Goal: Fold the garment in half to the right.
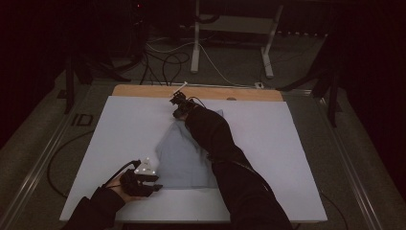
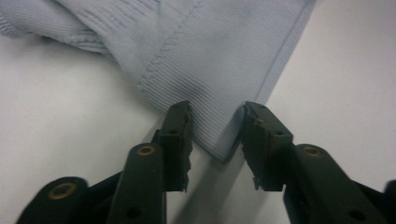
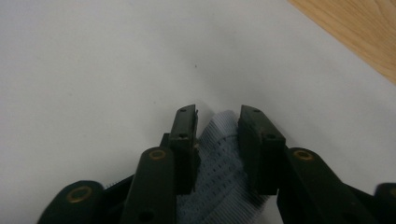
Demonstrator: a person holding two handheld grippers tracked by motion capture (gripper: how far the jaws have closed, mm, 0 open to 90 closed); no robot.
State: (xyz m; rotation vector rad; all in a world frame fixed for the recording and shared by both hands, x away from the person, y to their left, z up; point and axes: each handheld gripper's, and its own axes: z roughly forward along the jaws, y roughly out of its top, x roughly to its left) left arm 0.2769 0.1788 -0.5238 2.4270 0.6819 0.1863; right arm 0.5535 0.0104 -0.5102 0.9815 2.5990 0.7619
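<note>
A light blue garment (image 1: 184,153) lies flattened on the white board (image 1: 119,134), running from near the middle toward the front. My left gripper (image 1: 157,187) sits at its near left corner. In the left gripper view the jaws of my left gripper (image 2: 215,126) stand open, with the hemmed corner of the garment (image 2: 210,56) lying between them on the board. My right gripper (image 1: 176,103) is at the garment's far end, reached by a dark-sleeved arm lying across the cloth. My right gripper (image 3: 217,126) is shut on a bunched fold of the fabric (image 3: 219,177).
A bare wooden strip (image 1: 143,91) borders the far edge of the board, and shows again as the wooden strip (image 3: 355,32) in the right gripper view. White desk legs (image 1: 195,43) and loose cables (image 1: 167,62) lie on the floor beyond. The room around is dark.
</note>
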